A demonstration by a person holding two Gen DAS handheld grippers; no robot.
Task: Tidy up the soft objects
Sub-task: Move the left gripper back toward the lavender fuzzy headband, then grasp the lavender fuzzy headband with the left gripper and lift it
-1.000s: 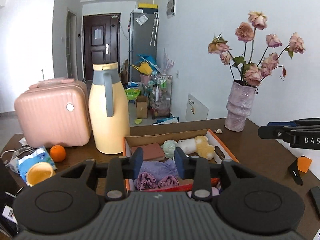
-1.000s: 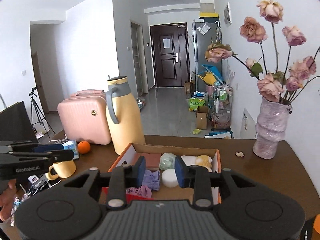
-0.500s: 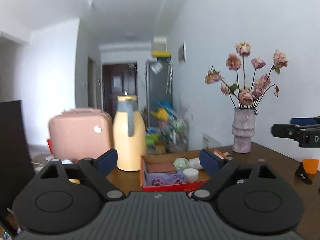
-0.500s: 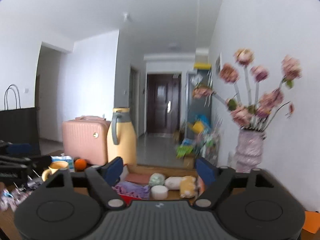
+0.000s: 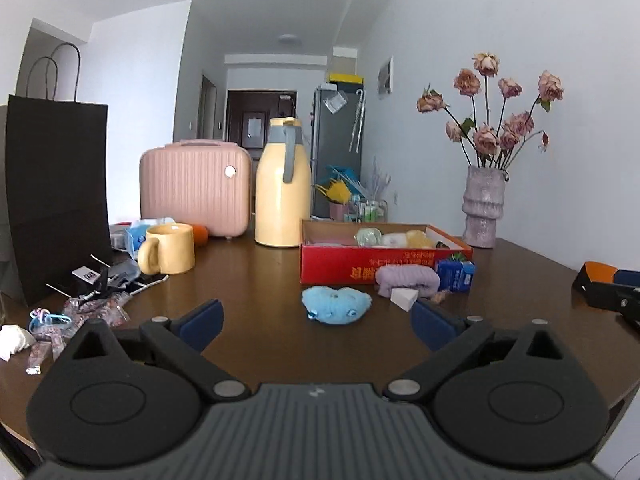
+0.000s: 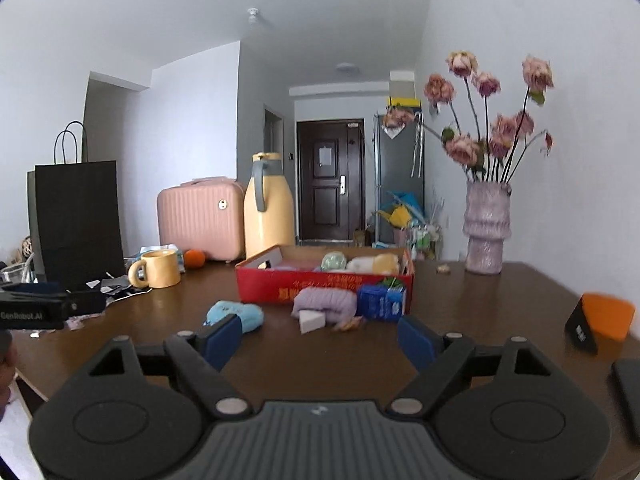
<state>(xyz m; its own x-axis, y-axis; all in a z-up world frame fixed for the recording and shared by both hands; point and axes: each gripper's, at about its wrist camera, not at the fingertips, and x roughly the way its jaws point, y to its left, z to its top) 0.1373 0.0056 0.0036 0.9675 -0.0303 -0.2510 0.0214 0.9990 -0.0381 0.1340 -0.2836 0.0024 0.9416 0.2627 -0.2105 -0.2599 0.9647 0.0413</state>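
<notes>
Left wrist view shows the left gripper held low over the dark brown wooden table, its blue-padded fingers spread wide with nothing between them. Just beyond the gap lies a light blue plush toy on the bare wood. To its right, a lilac knitted soft roll rests against the near wall of the red cardboard box, with a white wedge-shaped sponge touching its front and a small blue carton just beside it. Inside the box sit a pale green soft ball and a cream and yellow plush. Far left stand a yellow ceramic mug, a pink ribbed hard case and a tall yellow thermos jug; a lilac vase of dried roses stands far right.

Right wrist view shows the right gripper likewise spread wide and empty, near the same soft things.
</notes>
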